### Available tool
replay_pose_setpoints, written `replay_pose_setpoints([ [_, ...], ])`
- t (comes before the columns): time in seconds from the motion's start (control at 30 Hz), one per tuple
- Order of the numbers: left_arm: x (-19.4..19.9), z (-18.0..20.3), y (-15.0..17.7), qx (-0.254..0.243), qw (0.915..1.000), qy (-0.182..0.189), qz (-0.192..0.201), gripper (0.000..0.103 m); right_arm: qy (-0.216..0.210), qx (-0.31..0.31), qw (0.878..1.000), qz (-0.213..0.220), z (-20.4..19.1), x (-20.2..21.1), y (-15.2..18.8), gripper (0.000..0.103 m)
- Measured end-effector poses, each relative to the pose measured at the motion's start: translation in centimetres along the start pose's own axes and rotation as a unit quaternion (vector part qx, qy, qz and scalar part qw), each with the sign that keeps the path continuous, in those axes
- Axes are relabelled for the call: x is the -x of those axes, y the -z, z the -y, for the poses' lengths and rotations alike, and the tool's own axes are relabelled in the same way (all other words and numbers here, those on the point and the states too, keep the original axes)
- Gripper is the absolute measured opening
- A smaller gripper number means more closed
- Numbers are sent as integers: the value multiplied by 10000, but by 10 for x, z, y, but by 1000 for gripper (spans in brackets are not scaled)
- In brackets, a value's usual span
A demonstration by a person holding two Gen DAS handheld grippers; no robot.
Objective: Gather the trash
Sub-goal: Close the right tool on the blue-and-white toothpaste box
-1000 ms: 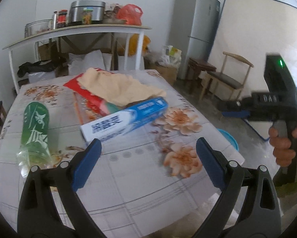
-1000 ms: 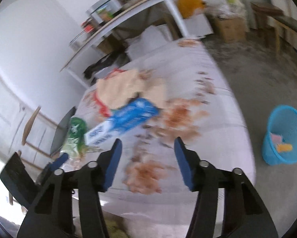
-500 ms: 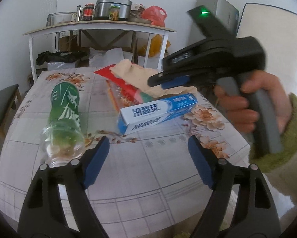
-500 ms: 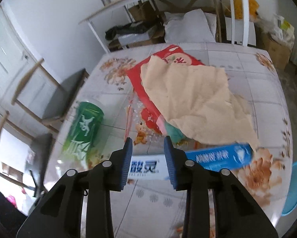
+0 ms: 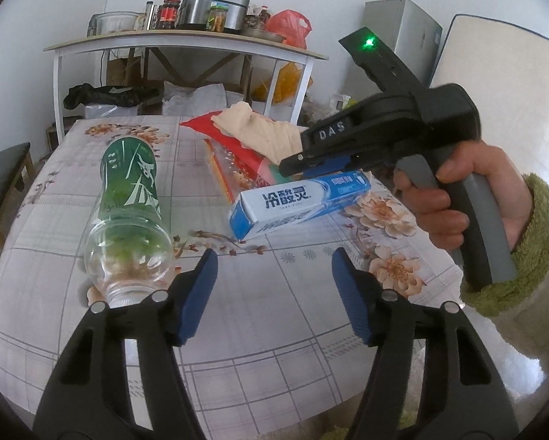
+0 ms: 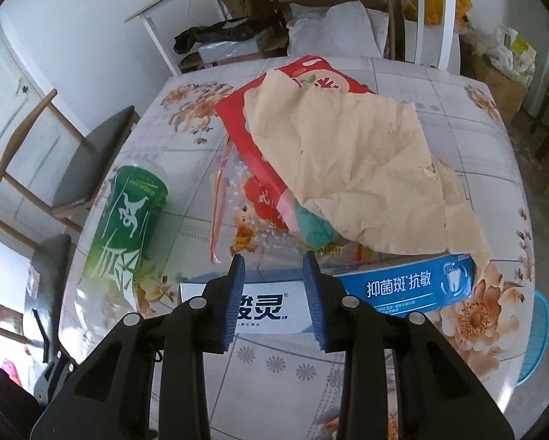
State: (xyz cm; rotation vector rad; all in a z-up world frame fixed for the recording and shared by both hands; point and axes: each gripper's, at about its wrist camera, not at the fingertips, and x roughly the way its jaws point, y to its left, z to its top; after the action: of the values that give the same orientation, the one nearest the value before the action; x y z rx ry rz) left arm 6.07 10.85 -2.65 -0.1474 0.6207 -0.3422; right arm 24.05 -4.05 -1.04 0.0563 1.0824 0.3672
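lying across the floral worktop [image 5: 293, 330], the blue toothpaste box [image 6: 403, 286] runs crosswise under the right claw [image 6: 272, 293], whose half-open jaws straddle its near, white end without visibly pinching it. the left claw [image 5: 274, 293], jaws just narrowing and empty, sits farther back beside the green bottle [image 5: 131, 198]. only the right view shows the blue bin [image 6: 538, 333].

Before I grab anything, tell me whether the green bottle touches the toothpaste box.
Apart. The left wrist view shows bare tablecloth between the green bottle and the toothpaste box.
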Motion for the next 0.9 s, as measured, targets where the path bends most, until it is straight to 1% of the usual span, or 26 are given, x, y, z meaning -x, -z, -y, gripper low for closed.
replay_pose_setpoints([
  [0.1,2,-2,0,44,10000,57,33,54,-60,10,9999,-109,-3,4,11,32],
  [0.23,7,-3,0,54,9999,111,105,53,-35,193,9996,-192,-7,11,31,32],
  [0.33,9,-3,1,55,9998,146,124,53,-53,147,9991,-403,-3,7,46,32],
  [0.37,9,-3,1,51,9998,151,119,53,-75,132,9994,-324,-2,8,51,32],
  [0.47,10,-4,1,33,9998,143,100,53,-126,14,9995,-306,1,10,56,32],
  [0.6,11,-6,0,54,9999,97,103,53,-366,-323,9985,-264,9,15,61,32],
  [0.7,9,-6,3,70,9999,120,39,53,-420,-419,9982,-81,13,22,63,32],
  [0.8,2,-1,7,-19,9998,131,-114,53,-445,-502,9977,111,17,25,56,33],
  [0.9,-4,2,11,-98,9996,90,-269,52,-574,-482,9970,179,17,18,42,32],
])
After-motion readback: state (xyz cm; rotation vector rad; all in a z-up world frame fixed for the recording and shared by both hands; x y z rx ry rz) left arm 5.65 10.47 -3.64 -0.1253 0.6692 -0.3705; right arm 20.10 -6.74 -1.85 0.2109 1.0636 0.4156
